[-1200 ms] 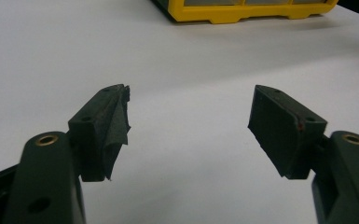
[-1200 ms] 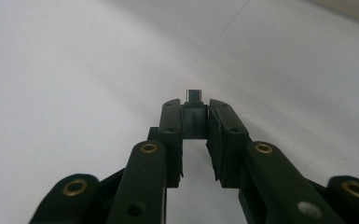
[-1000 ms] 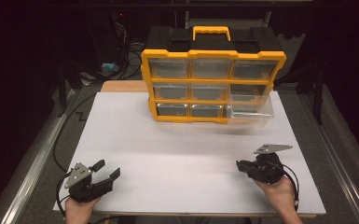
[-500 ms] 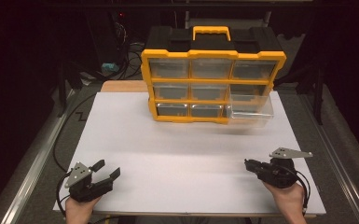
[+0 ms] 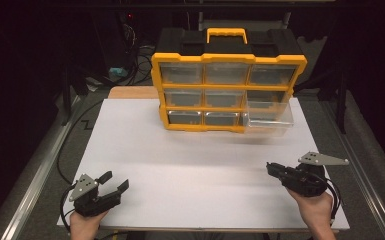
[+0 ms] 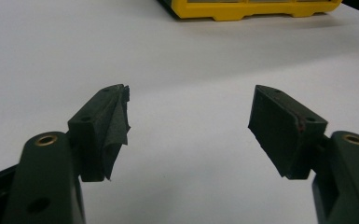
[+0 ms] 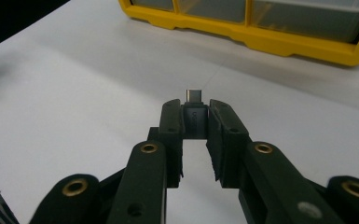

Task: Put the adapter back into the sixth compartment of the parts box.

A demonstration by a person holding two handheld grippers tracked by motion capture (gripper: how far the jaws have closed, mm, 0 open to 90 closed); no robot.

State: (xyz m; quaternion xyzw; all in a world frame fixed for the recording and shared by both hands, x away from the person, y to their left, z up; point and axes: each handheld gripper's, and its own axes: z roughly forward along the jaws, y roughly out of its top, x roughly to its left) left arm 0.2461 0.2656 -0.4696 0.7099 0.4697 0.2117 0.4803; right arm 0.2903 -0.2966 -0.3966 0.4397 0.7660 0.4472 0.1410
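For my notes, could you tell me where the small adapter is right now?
In the right gripper view, the small adapter sits clamped between the right gripper, above the white table.

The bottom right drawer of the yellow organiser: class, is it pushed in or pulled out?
Pulled out. The clear drawer juts forward past the organiser's yellow front, while the other drawers sit flush.

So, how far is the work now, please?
Done: the clear plastic drawer of the yellow-and-black organiser stands pulled out. In hand: the right gripper pinches a small grey USB-C adapter; the left gripper rests open. Left: probably carrying the adapter to that drawer.
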